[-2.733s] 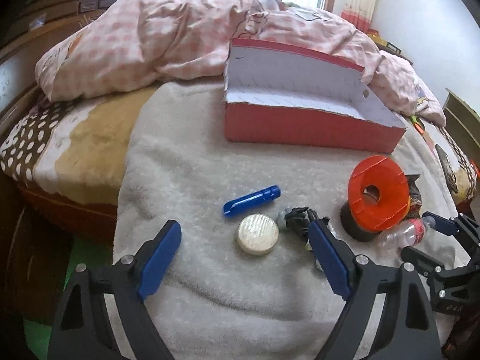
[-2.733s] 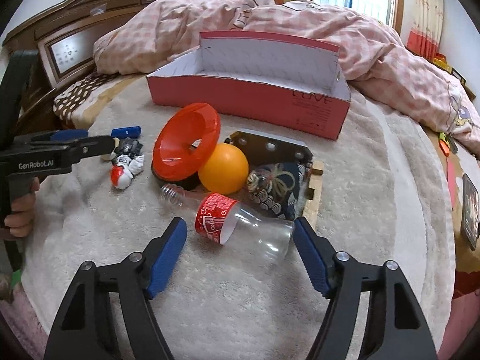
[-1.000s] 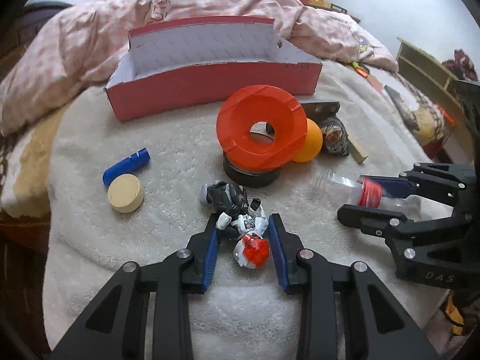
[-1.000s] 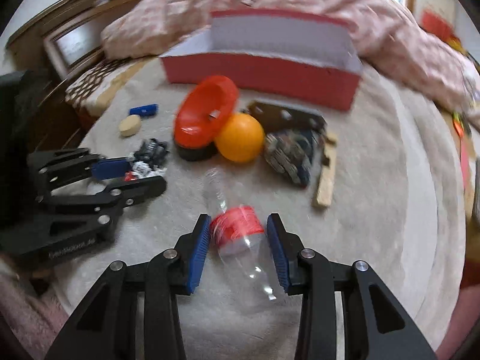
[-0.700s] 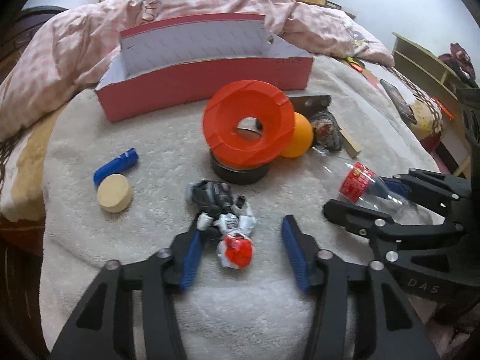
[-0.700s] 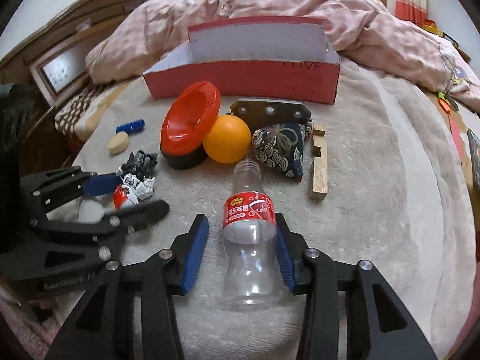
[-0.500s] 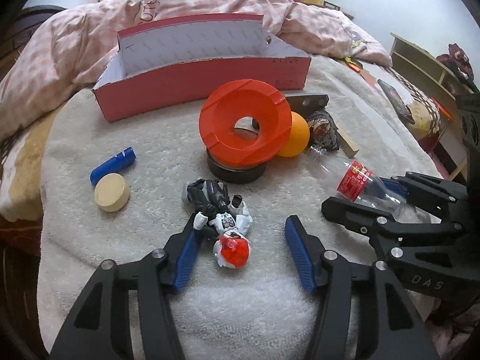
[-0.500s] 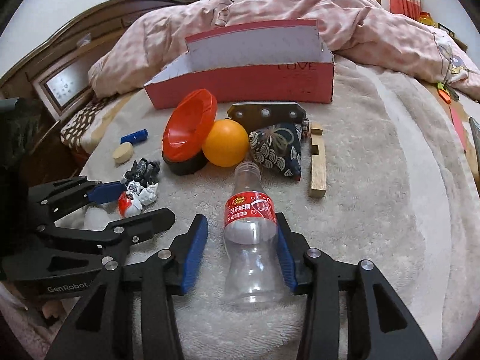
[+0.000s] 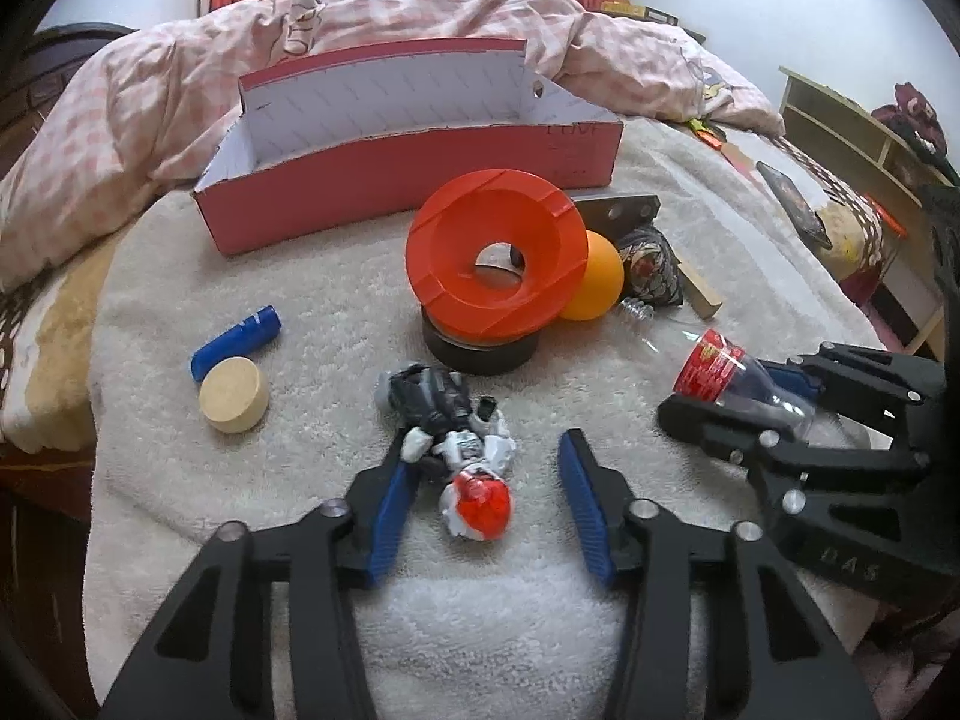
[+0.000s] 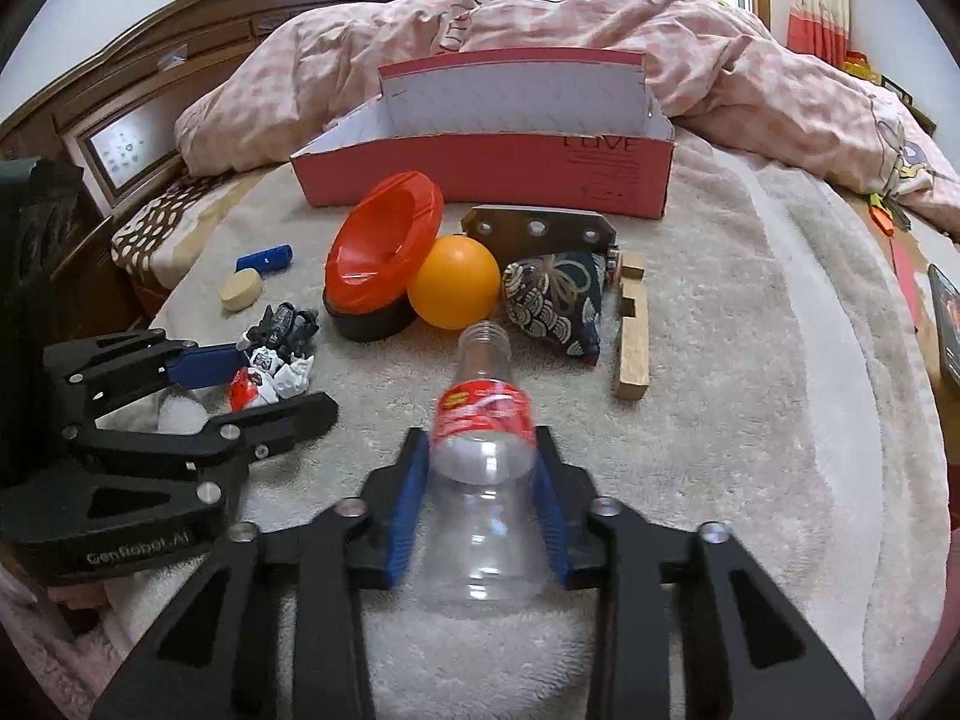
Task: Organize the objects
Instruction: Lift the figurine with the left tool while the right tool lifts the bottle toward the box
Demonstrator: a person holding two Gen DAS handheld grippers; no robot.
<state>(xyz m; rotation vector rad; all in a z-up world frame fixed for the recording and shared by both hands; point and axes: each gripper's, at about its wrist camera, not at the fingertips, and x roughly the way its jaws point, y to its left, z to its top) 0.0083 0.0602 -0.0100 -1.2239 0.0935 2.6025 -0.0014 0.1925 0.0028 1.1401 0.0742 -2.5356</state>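
Looking down left wrist view first:
left gripper [image 9: 486,504]: jaws apart, straddling toy robot [image 9: 456,438]; left pad touches the toy's arm, right pad clear of it
toy robot: lies on white blanket [image 9: 300,300], red head toward camera
wooden disc [image 9: 234,387]: left of toy, touching blue tube [image 9: 237,343]
orange ring [image 9: 495,264]: tilted, leaning on a black puck [image 9: 480,354]
orange ball [image 9: 591,285]: just behind ring, right side
red box [image 9: 414,165]: open top, far side of blanket, against pink quilt [image 9: 420,6]
right gripper [image 9: 774,384]: at right edge, clamped around clear bottle [image 9: 720,372]; bottle neck points toward the ball
patterned pouch [image 9: 651,267]: right of ball, wooden strip [image 9: 699,294] beside it

right wrist view:
right gripper [image 10: 480,492]: blue pads pressed on both sides of bottle [image 10: 483,456], below its red label
bottle: uncapped, mouth pointing away toward the orange ball [image 10: 455,291]; whether it rests on blanket [image 10: 750,420] or is lifted, cannot tell
left gripper [image 10: 252,381]: at left, fingers spread around toy robot [image 10: 273,363]
orange ring [image 10: 381,267]: left of ball, touching it
pouch [image 10: 555,306]: right of ball, metal plate [image 10: 537,234] behind it
wooden strip [image 10: 633,324]: right of pouch
disc [image 10: 240,290] and blue tube [image 10: 264,258]: far left, near each other
red box [image 10: 492,162]: behind everything, "LOVE" printed on its front wall
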